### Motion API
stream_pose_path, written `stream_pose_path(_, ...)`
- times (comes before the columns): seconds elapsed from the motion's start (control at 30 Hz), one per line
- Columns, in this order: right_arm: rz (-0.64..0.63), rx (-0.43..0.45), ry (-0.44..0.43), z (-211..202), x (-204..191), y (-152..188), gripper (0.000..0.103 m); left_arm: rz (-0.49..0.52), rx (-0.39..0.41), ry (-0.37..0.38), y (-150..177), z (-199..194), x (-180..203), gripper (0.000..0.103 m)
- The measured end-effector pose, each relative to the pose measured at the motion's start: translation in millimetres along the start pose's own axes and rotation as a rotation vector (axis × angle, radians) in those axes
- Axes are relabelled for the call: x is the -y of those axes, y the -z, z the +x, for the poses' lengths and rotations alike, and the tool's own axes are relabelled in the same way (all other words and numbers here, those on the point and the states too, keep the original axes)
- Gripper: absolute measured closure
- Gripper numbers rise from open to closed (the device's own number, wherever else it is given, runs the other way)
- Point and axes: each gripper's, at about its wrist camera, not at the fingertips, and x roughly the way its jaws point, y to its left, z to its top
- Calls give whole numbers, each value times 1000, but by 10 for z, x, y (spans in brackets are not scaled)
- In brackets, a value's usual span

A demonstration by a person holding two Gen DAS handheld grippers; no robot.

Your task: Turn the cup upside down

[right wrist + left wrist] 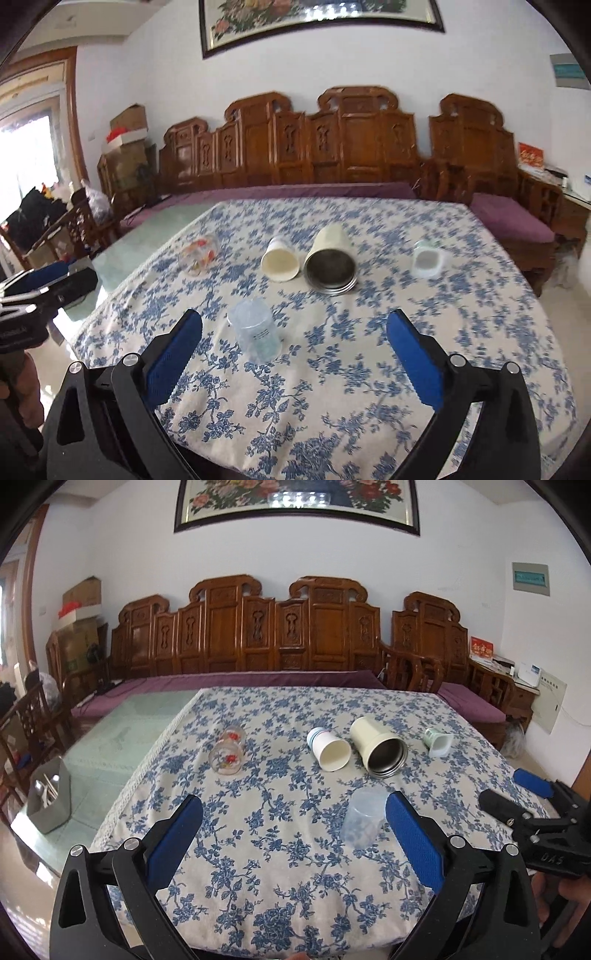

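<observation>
Inspection found a table covered by a blue-flowered tablecloth (pixel 280 849), with five vessels on it. Four lay on their sides in a row across the middle of the table: a flower-printed glass (pixel 229 751) toward the left edge, a paper cup (pixel 328 747), a cream steel-lined tumbler (pixel 376 746) just beside it, and a small green-and-white cup (pixel 437 741) toward the right edge. The fifth, a translucent plastic cup (pixel 364 818), stood nearer the front edge, apparently mouth-down already, though its clear wall made that uncertain. The left gripper (pixel 295 819) hovered above the front edge with its fingers spread wide and nothing between them; the plastic cup sat just beside its right-hand finger, not gripped. The right gripper (pixel 295 339) was likewise spread wide and empty, with the plastic cup (pixel 256 330) off toward its left-hand finger. Neither tool touched any vessel. In my judgement the step in hand was the approach: one cup appeared finished and the next had yet to be selected. The next move would call for carrying one gripper forward to a cup lying in the row, closing the fingers across its wall, lifting it, turning the mouth downward and setting it rim-first on the cloth. The paper cup and tumbler lay close together, so a careless entry could knock the neighbour into a roll.
</observation>
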Motion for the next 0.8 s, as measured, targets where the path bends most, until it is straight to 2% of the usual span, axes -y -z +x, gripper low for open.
stream_pose_path(0.27,1,83,16,-454,-16,30,2,-8,29,-7,47,-288,82,8)
stream_pose_path(0.8,-3,93,21,-521,-70,71,2,3,32,-11,85,-343,126,8)
